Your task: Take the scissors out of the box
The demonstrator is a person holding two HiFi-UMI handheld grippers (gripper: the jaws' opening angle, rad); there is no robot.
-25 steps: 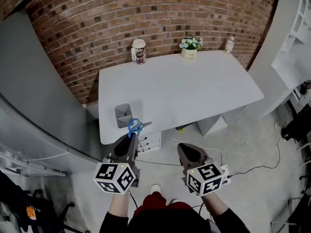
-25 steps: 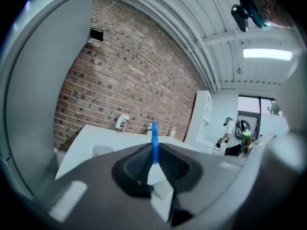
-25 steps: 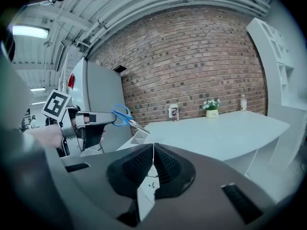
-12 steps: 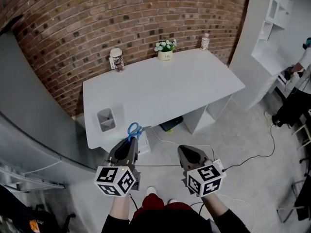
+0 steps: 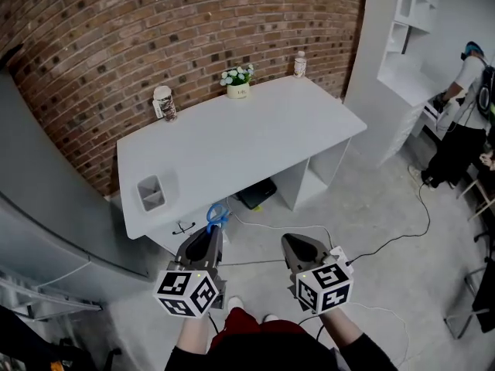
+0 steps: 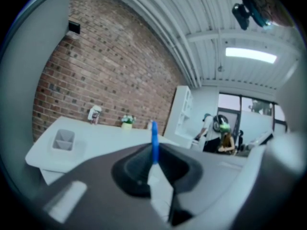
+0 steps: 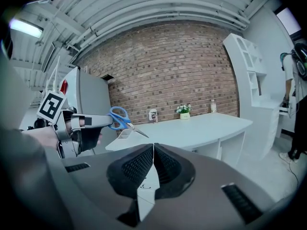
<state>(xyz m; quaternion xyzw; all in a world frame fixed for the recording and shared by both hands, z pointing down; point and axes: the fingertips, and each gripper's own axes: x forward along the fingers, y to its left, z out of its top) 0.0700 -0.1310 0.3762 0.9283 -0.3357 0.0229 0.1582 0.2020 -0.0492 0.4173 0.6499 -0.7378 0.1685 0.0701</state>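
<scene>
Blue-handled scissors stick out of my left gripper, which is shut on them and hangs over the floor in front of the white table. In the left gripper view the blue handle stands edge-on between the closed jaws. The right gripper view shows the scissors with the blade pointing at the table. The small grey box stands on the table's front left corner, apart from both grippers. My right gripper is shut on nothing, beside the left one.
On the table's far edge stand a jar, a flower pot and a bottle. A grey cabinet is at the left, white shelving at the right with a person beyond. Cables lie on the floor.
Both grippers have drawn back from the table together, carrying the scissors away from the box. The table now sits farther off and more floor shows below it.
</scene>
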